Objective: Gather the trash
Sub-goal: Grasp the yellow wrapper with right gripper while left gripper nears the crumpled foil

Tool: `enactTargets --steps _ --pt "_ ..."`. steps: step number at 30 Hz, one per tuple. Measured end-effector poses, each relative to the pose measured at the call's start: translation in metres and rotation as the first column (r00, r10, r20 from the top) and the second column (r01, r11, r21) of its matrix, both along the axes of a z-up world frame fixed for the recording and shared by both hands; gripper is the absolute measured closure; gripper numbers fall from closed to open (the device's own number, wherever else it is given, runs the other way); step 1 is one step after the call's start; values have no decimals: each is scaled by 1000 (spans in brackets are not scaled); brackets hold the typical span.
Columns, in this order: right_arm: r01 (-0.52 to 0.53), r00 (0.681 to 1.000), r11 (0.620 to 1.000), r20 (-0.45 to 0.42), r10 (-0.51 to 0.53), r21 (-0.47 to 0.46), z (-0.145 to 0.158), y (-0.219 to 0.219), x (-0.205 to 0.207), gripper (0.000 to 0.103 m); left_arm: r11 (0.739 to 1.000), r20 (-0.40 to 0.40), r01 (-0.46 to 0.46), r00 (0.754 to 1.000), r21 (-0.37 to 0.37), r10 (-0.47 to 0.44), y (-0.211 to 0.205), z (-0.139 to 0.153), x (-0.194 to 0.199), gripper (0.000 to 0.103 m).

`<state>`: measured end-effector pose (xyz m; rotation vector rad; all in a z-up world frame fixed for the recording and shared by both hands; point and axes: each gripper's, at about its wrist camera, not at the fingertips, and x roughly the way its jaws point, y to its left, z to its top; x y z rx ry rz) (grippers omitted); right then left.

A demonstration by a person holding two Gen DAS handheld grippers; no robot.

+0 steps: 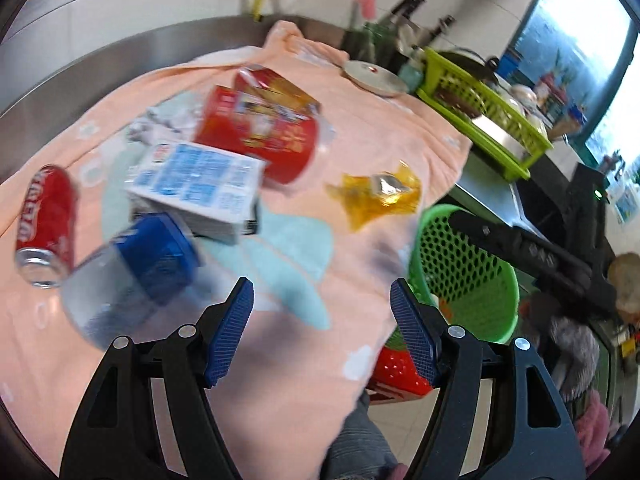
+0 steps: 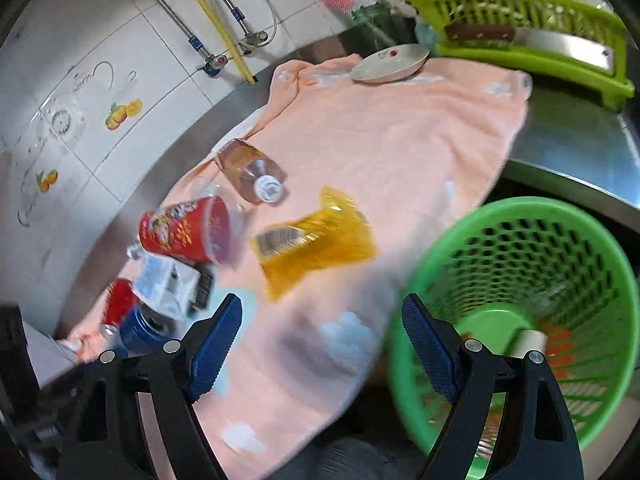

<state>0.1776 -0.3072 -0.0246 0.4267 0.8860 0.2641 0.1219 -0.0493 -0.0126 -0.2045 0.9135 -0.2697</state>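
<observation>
Trash lies on a peach towel [image 1: 360,128] over a steel counter: a red soda can [image 1: 46,222], a clear bottle with a blue label [image 1: 136,268], a white and blue carton [image 1: 196,186], a red paper cup [image 1: 256,132] and a yellow wrapper [image 1: 376,198]. My left gripper [image 1: 322,328] is open and empty above the towel, near the bottle. A green mesh bin [image 2: 540,280] stands at the towel's right edge, with some trash inside. My right gripper [image 2: 322,340] is open and empty, between the wrapper [image 2: 316,240] and the bin. A clear bottle of pinkish liquid [image 2: 252,174] lies further back.
A green dish rack [image 2: 532,36] and a round lid [image 2: 390,64] stand at the back right. A tiled wall with pipes [image 2: 208,12] runs behind the counter. The right gripper's black arm [image 1: 532,256] crosses above the bin [image 1: 464,268] in the left wrist view.
</observation>
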Motion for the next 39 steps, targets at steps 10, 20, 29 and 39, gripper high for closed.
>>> enactTargets --steps 10,20,29,39 --pt "155 977 962 -182 -115 226 -19 14 58 23 996 33 -80 996 -33 81 63 10 0 33" --pt "241 944 967 -253 -214 84 -35 34 100 30 984 49 -174 983 -40 176 120 12 10 33" --pt "191 954 982 -235 -185 3 -39 37 107 60 981 52 -191 980 -21 192 134 18 52 33" --pt "116 977 993 -180 -113 9 -34 39 95 77 981 -11 -195 981 -7 195 128 5 108 33"
